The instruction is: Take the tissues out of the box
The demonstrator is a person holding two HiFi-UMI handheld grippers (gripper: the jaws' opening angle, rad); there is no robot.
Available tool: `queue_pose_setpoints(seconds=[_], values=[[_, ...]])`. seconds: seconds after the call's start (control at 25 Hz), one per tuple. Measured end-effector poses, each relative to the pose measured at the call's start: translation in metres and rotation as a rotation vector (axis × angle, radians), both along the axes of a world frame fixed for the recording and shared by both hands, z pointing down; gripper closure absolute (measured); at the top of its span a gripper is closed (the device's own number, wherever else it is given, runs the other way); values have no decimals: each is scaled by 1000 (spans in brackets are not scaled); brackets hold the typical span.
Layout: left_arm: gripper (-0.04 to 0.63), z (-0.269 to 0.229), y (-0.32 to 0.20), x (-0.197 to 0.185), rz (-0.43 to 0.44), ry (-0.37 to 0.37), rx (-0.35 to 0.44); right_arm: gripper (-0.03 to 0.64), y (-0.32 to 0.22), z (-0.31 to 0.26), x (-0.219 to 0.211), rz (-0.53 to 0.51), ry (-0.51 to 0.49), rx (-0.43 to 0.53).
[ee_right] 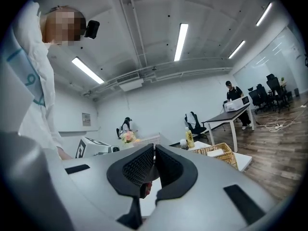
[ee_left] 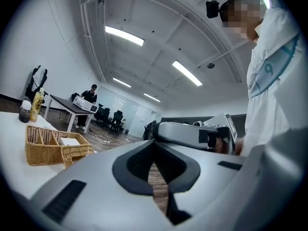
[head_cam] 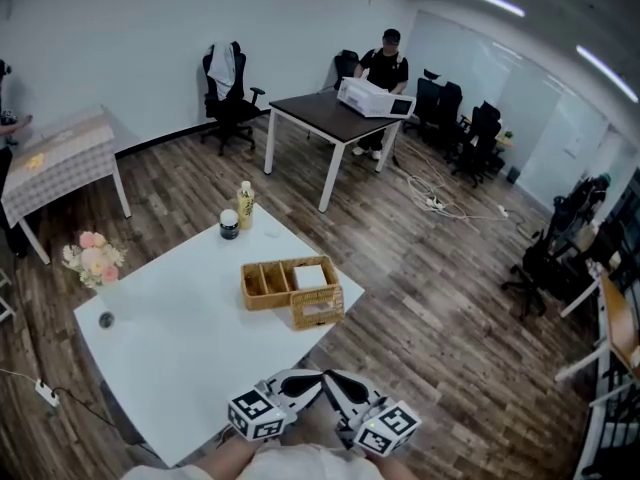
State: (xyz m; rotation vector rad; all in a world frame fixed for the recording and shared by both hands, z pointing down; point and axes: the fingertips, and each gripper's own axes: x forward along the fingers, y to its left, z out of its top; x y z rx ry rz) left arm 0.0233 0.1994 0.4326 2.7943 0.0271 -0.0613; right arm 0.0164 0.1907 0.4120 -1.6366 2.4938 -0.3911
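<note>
A wicker box (head_cam: 270, 286) with several compartments stands near the right edge of the white table (head_cam: 180, 338). White tissues (head_cam: 310, 275) lie in its right compartment. Both grippers hang close to my body, below the table's near corner and well short of the box. My left gripper (head_cam: 312, 380) and right gripper (head_cam: 333, 380) point at each other, jaws shut, nothing in them. The left gripper view has its shut jaws (ee_left: 154, 146) in front, with the box (ee_left: 48, 150) and tissues (ee_left: 70, 141) far left. In the right gripper view the shut jaws (ee_right: 154, 148) sit left of the box (ee_right: 222, 154).
A yellow bottle (head_cam: 245, 205) and a dark jar (head_cam: 229, 225) stand at the table's far corner. A bunch of flowers (head_cam: 92, 258) is at its left edge. A dark table (head_cam: 330, 118) with a person at it stands farther back, amid office chairs.
</note>
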Motion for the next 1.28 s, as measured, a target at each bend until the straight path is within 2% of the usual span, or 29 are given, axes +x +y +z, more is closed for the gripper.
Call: queue_pose_setpoints(seconds=[0.32, 0.56, 0.88, 1.28], values=[[595, 17, -23, -21, -32, -32, -15, 583, -24, 17, -24, -54, 28, -52], [595, 26, -52, -23, -104, -49, -44, 583, -53, 27, -27, -124, 41, -80], [595, 33, -132, -11, -225, -69, -64, 583, -132, 32, -17, -290, 50, -76], [595, 31, -226, 29, -376, -74, -107, 581, -227, 29, 23, -435, 38, -86]])
